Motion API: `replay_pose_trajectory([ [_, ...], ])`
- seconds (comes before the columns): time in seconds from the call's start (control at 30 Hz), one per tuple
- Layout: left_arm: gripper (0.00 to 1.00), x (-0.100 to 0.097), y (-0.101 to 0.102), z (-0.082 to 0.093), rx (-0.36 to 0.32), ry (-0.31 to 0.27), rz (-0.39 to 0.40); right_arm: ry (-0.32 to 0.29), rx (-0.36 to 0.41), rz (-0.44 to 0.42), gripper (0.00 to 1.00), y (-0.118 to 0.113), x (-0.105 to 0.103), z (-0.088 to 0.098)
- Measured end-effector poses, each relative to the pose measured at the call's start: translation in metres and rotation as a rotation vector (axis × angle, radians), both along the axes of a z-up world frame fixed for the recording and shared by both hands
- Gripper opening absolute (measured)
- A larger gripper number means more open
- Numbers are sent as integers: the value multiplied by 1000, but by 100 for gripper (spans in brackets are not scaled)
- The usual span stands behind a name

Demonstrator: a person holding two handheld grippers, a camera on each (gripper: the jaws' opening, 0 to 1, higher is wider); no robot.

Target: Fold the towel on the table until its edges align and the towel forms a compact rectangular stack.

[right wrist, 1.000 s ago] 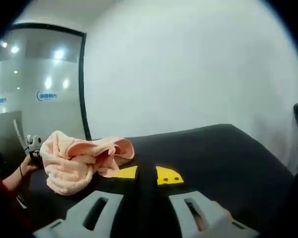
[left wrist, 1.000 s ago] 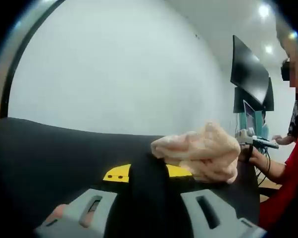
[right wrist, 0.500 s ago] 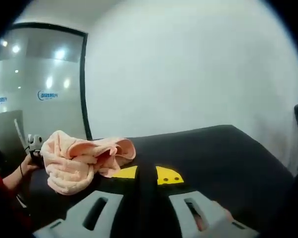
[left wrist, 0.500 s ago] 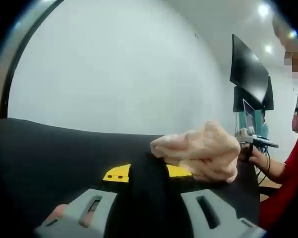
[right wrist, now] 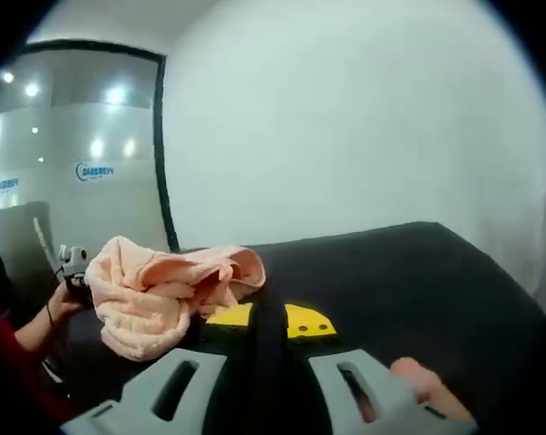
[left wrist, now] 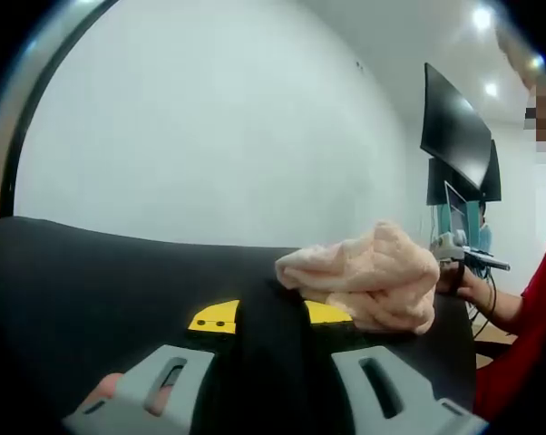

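Note:
A crumpled pink towel lies bunched on the black table, just right of my left gripper's tip. My left gripper stands low over the table, its black jaws pressed together with yellow marks on either side and nothing between them. In the right gripper view the same towel sits in a heap left of my right gripper. That gripper is shut too, close beside the towel's right fold, and holds nothing. The towel's far side is hidden.
A person's hand holds a small grey device at the table edge behind the towel, and a red sleeve shows. A dark monitor hangs on the white wall. A glass partition stands at the left.
The right gripper view has shifted a little, so the towel sits slightly further right and larger. A fingertip now shows by the right jaw's base. The towel itself keeps its shape.

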State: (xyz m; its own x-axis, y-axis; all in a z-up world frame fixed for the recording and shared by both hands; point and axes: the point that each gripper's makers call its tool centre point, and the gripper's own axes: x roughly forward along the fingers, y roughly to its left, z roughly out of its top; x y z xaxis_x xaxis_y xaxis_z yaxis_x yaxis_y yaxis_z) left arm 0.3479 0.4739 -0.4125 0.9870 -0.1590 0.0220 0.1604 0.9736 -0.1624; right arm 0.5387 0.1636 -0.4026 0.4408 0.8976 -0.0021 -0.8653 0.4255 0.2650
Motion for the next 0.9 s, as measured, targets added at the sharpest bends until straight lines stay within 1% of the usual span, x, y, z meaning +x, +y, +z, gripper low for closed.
replay_pose_trajectory([
  [0.07,28,0,0,0,0,2,0,48,72,69,8,12,-18,17],
  [0.1,28,0,1,-1,0,3,-1,100,109,111,8,21,-29,23],
  [0.13,28,1,1,-1,2,4,-2,120,118,140,9,27,-37,27],
  [0.17,28,1,1,-1,4,5,-1,137,120,170,9,38,-47,29],
  [0.23,28,1,2,-1,3,5,-2,123,83,208,9,60,-64,30],
  [0.27,28,1,2,-1,2,4,-1,114,73,225,10,75,-76,31],
  [0.3,28,1,2,-1,0,3,-1,122,51,239,12,85,-83,28],
  [0.33,28,1,2,-1,0,3,-1,140,33,240,18,93,-85,25],
  [0.4,28,0,1,-1,-1,2,-3,223,40,252,27,106,-87,22],
  [0.43,28,0,0,-1,0,3,-3,269,69,267,29,111,-88,25],
  [0.47,28,0,0,-1,1,3,-4,300,85,265,29,115,-87,27],
  [0.5,28,0,-1,-1,1,2,-6,319,60,249,28,118,-84,23],
  [0.53,28,0,0,0,0,1,-6,300,3,228,23,120,-81,17],
  [0.57,28,0,0,0,-2,0,-6,276,-43,212,12,120,-78,13],
  [0.6,28,0,1,0,-3,0,-6,236,-42,206,2,119,-76,18],
  [0.63,28,0,1,0,-5,-1,-6,191,-12,214,2,119,-75,30],
  [0.67,28,0,2,0,-6,-2,-6,166,-6,240,2,118,-79,40],
  [0.7,28,0,2,0,-6,-2,-6,135,-27,256,2,116,-82,47],
  [0.77,28,0,2,0,-6,-2,-7,42,-56,272,2,111,-85,67],
  [0.83,28,0,0,0,-5,-2,-7,-24,-50,251,2,104,-82,98],
  [0.87,28,0,0,0,-5,-3,-7,-43,-46,249,2,102,-81,109],
  [0.9,28,0,1,0,-5,-4,-7,-82,-42,253,2,98,-80,131],
])
